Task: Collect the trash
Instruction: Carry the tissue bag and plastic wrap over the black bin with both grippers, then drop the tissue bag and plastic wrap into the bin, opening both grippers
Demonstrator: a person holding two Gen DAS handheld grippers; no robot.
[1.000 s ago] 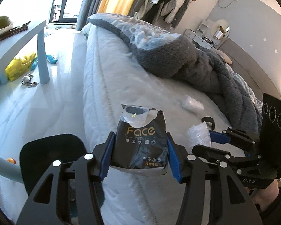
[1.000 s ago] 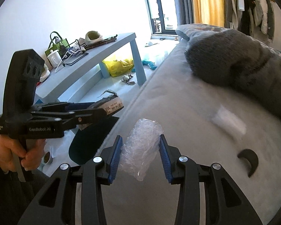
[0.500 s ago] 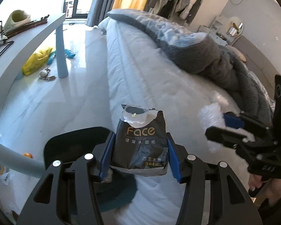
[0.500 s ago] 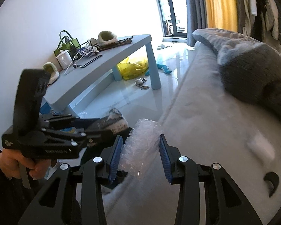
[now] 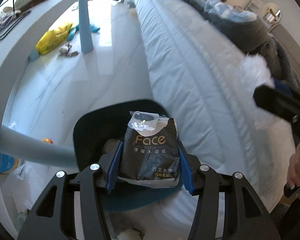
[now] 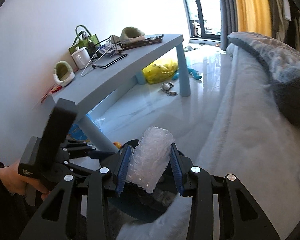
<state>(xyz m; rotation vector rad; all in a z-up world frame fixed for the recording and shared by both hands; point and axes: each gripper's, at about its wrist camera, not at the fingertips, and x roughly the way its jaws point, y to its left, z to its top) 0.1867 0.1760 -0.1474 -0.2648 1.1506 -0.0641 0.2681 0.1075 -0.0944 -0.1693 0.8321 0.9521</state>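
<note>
My left gripper is shut on a black tissue pack printed "Face", its torn top upward. The pack hangs over the open mouth of a dark round bin on the floor beside the bed. My right gripper is shut on a crumpled wad of clear plastic wrap, held above the same bin. In the right wrist view the left gripper's body shows at the left in a hand. The plastic wad and the blurred right gripper appear at the right edge of the left wrist view.
A pale quilted bed with a grey blanket fills the right. A light blue table holds slippers, a mug and a wire rack; its near leg stands close to the bin. A yellow bag and toys lie under it.
Both grippers swung away from the bed top toward the floor, and now hang over the dark bin. Each still grips its piece of trash.
</note>
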